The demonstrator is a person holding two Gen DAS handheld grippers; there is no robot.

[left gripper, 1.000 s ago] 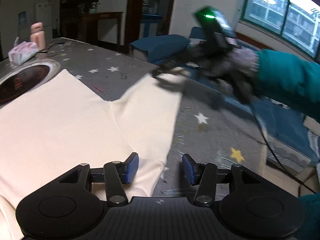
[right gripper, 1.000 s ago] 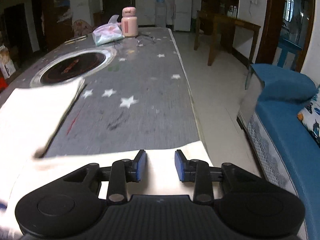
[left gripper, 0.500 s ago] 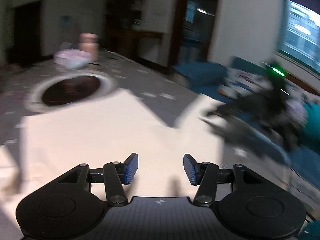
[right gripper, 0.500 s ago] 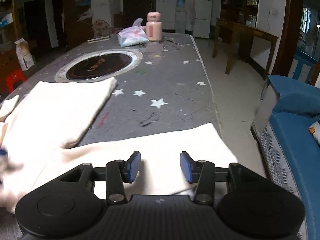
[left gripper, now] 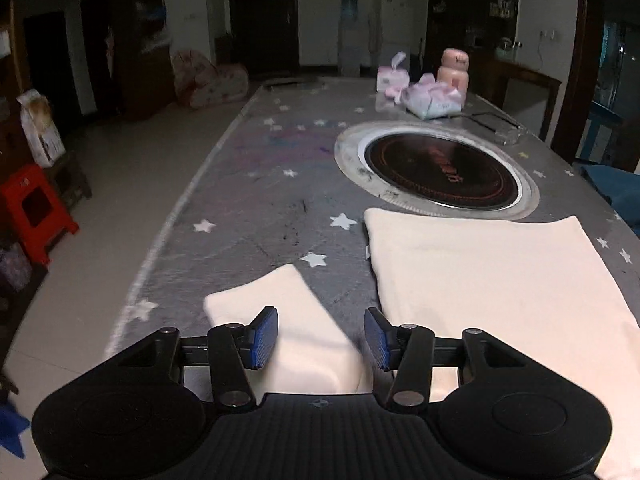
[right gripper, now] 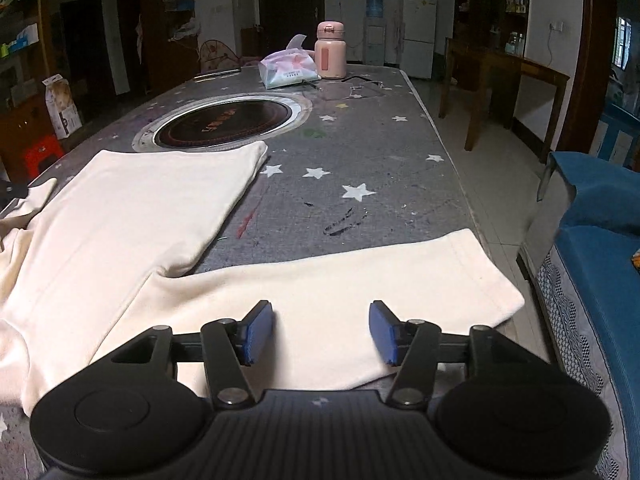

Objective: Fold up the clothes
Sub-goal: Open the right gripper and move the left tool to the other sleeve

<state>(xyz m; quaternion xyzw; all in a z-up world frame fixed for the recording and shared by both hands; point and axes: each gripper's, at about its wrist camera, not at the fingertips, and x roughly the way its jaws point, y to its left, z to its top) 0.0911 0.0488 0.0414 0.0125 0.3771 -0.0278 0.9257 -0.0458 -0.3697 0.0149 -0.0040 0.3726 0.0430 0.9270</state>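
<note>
Right wrist: smooth cream garment [right gripper: 132, 216]

No legible text anywhere; faint reddish characters printed on the dark glass of the round cooktop [left gripper: 442, 170] set into the table, too blurred and skewed to make out; same markings on it in the right wrist view [right gripper: 224, 122], equally unreadable; small print on the tissue pack [right gripper: 288, 70] too tiny to tell; printed carton [right gripper: 60, 102] at the room's left edge with a picture but no readable wording; no numbers, brands or signs to be told
</note>
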